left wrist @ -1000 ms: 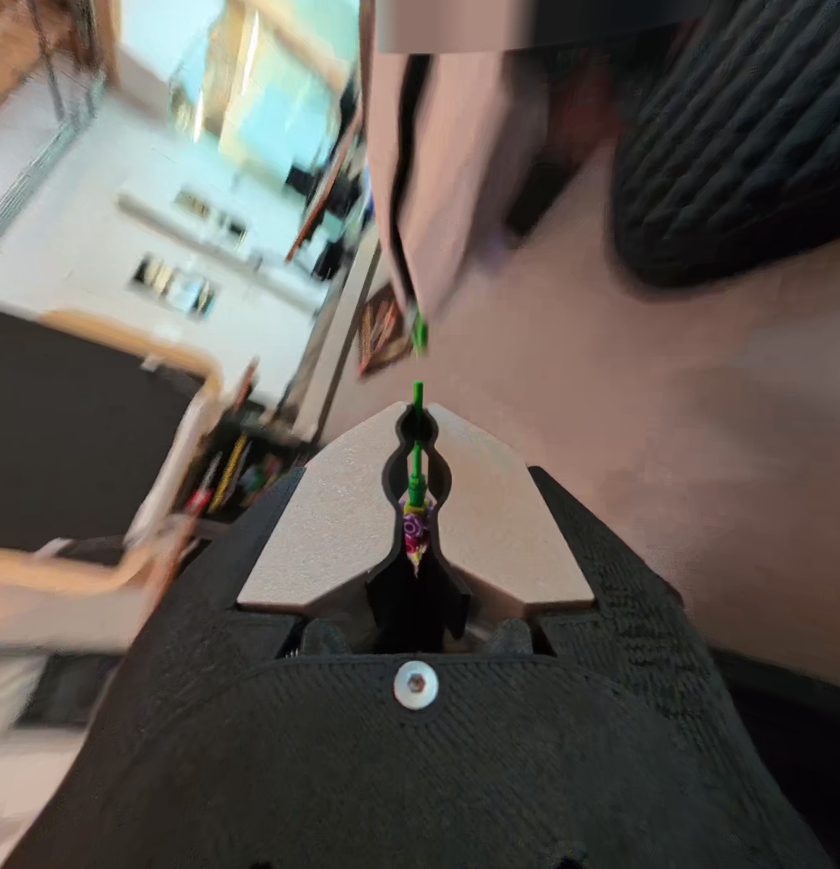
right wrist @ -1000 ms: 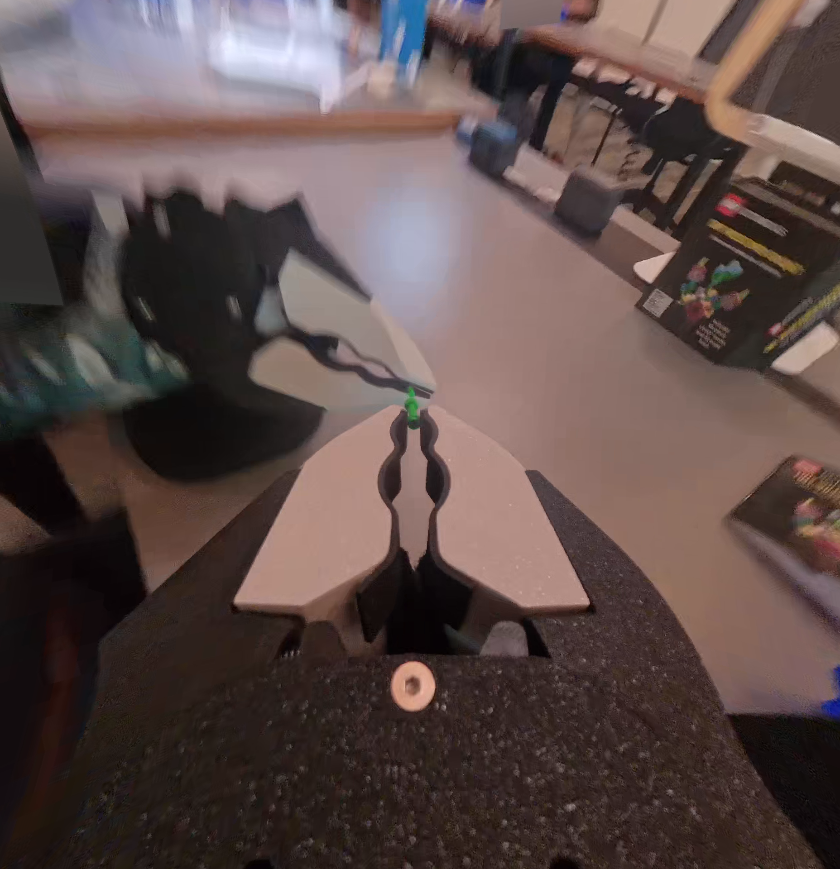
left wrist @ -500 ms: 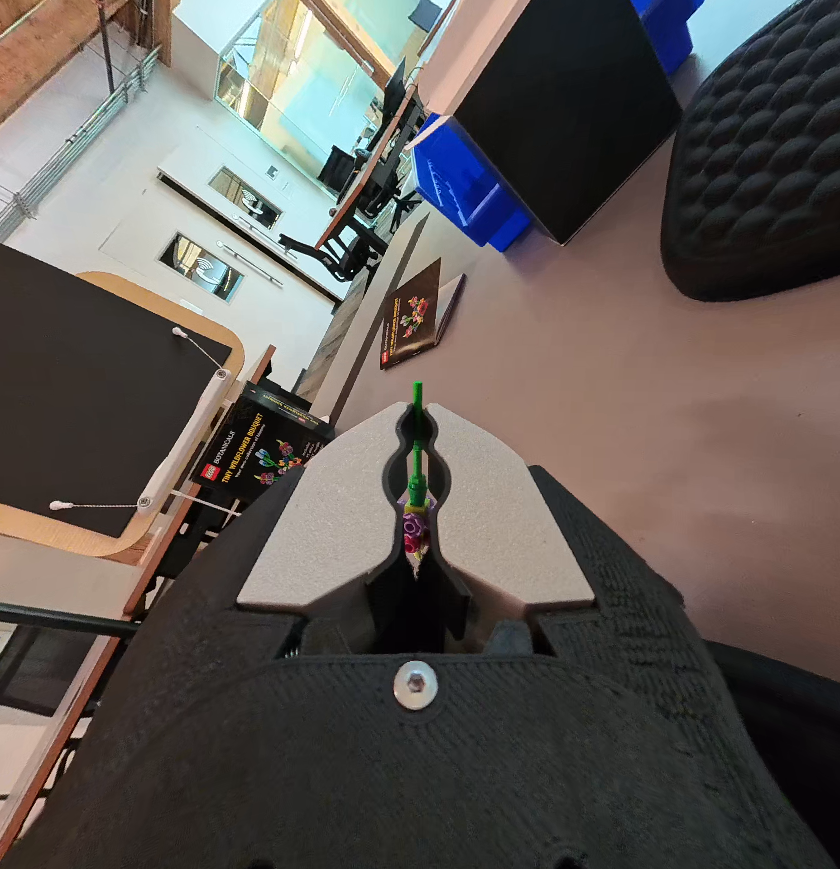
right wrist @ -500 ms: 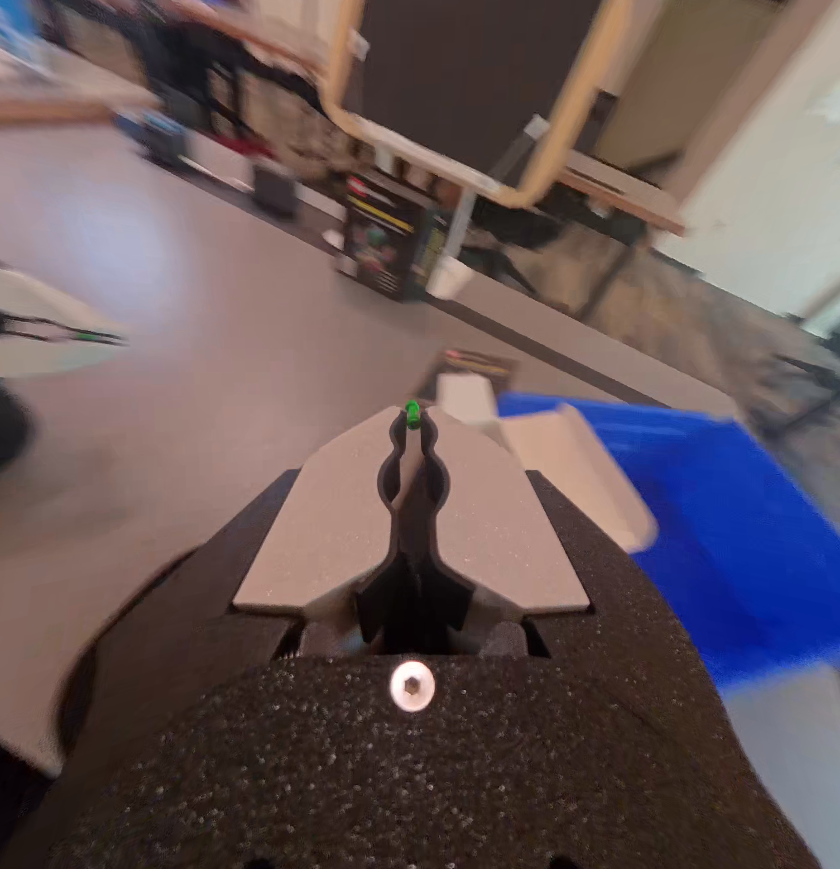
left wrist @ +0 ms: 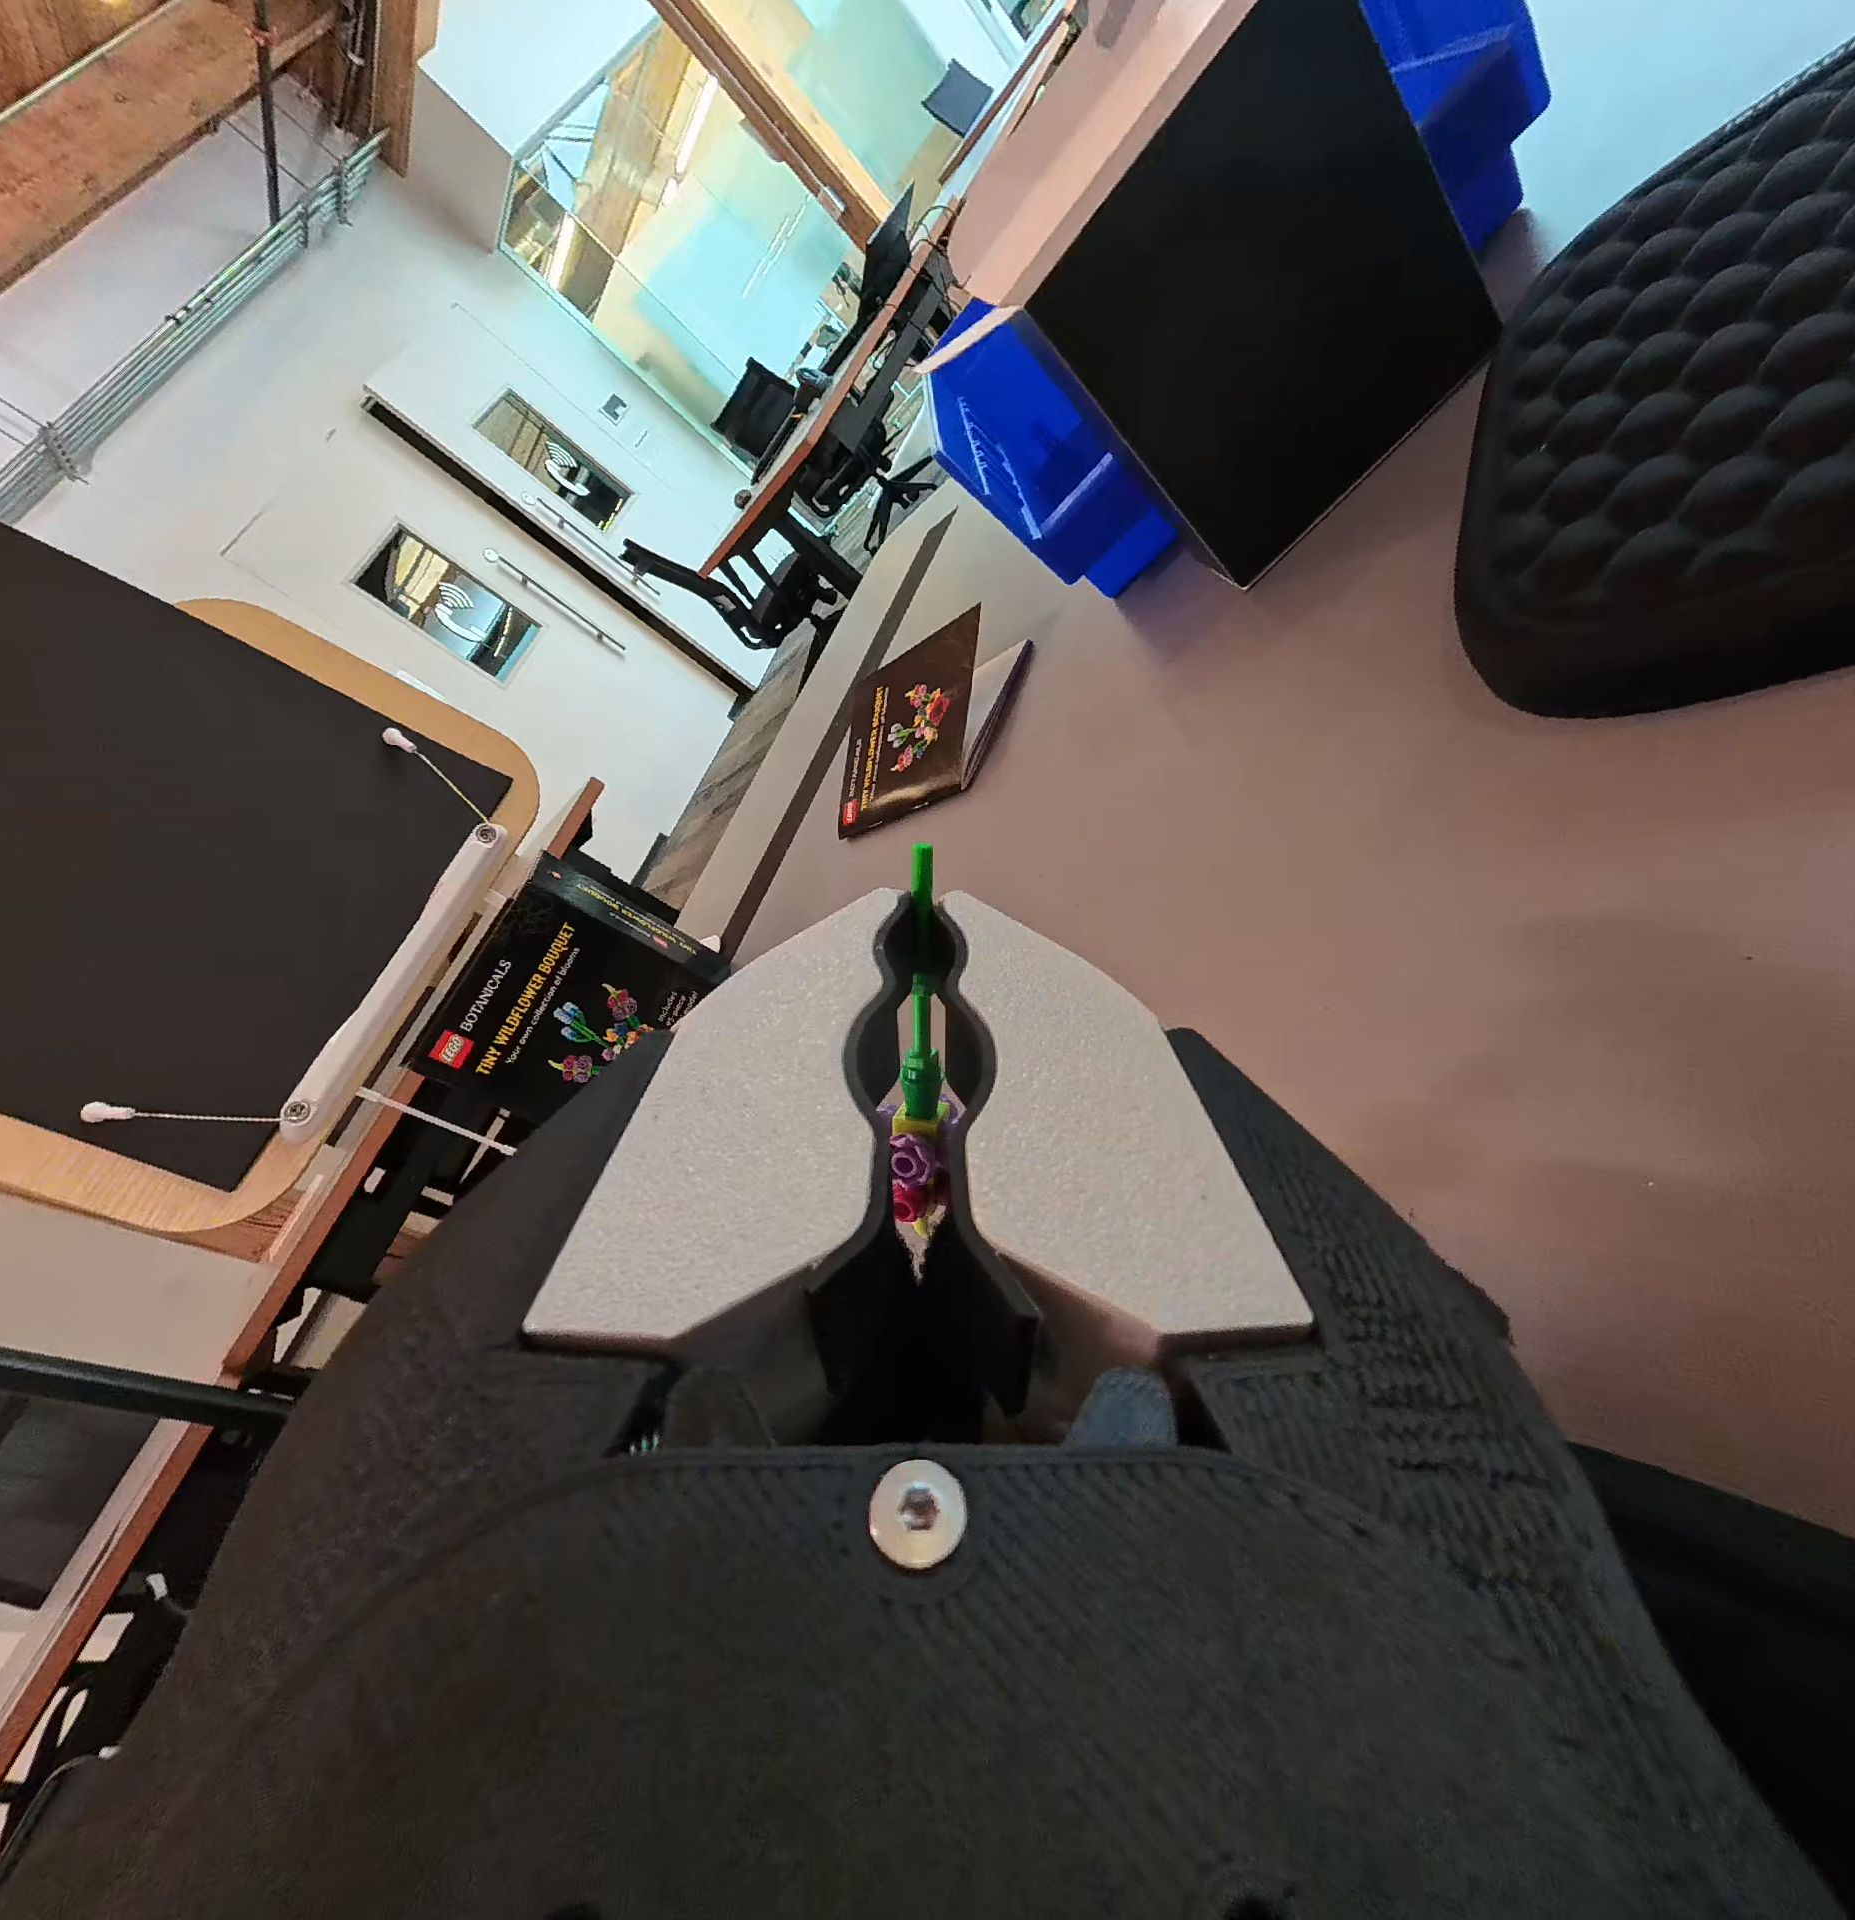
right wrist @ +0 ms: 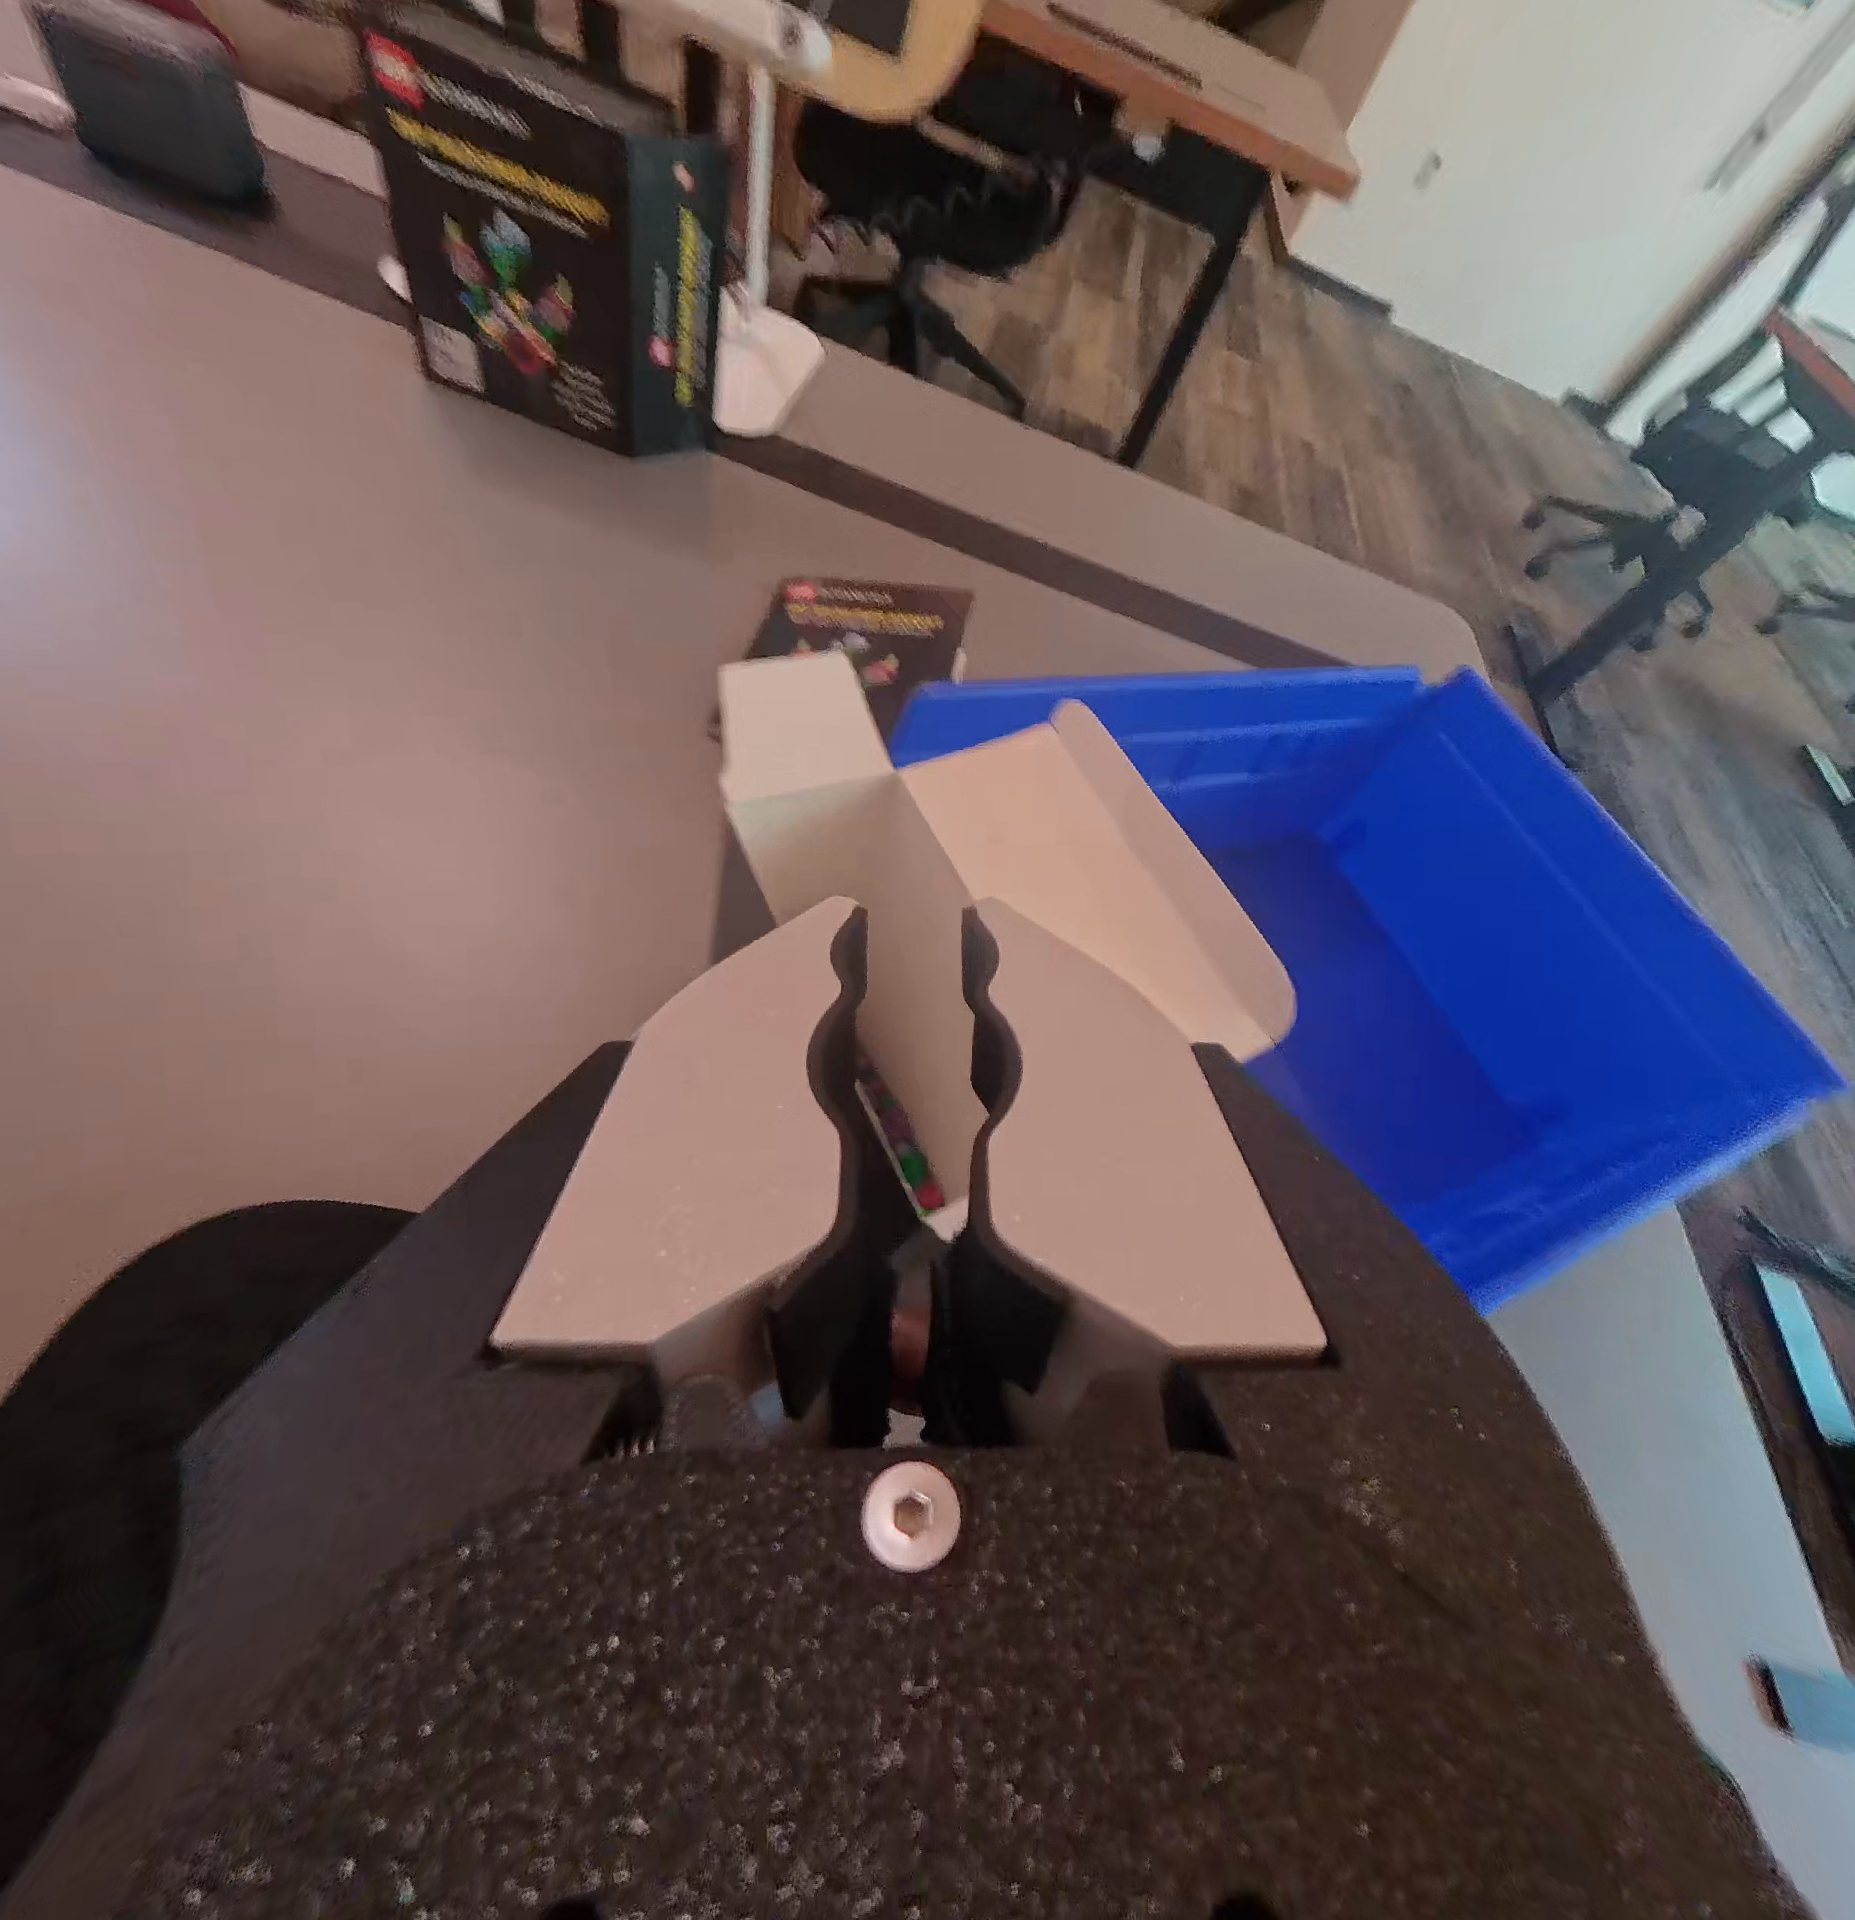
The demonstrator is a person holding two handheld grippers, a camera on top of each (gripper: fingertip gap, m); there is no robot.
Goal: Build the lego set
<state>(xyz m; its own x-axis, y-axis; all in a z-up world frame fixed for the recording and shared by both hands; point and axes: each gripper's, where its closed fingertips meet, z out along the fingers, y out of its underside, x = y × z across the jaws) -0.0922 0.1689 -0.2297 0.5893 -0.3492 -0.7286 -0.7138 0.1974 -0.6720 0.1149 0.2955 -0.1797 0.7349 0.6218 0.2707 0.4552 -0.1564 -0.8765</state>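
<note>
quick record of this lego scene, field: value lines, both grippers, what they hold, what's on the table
left gripper: shut on the flower stem, purple bloom end back between the fingers
right gripper: open, empty, over the open white box
blue bin: beside the white box, its visible inside looks empty
booklet: flat on the table
lego box: upright at far edge
black cushion: on table

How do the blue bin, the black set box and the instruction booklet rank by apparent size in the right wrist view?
1. blue bin, though it is nearest the camera
2. black set box
3. instruction booklet, partly hidden behind a white carton flap
</note>
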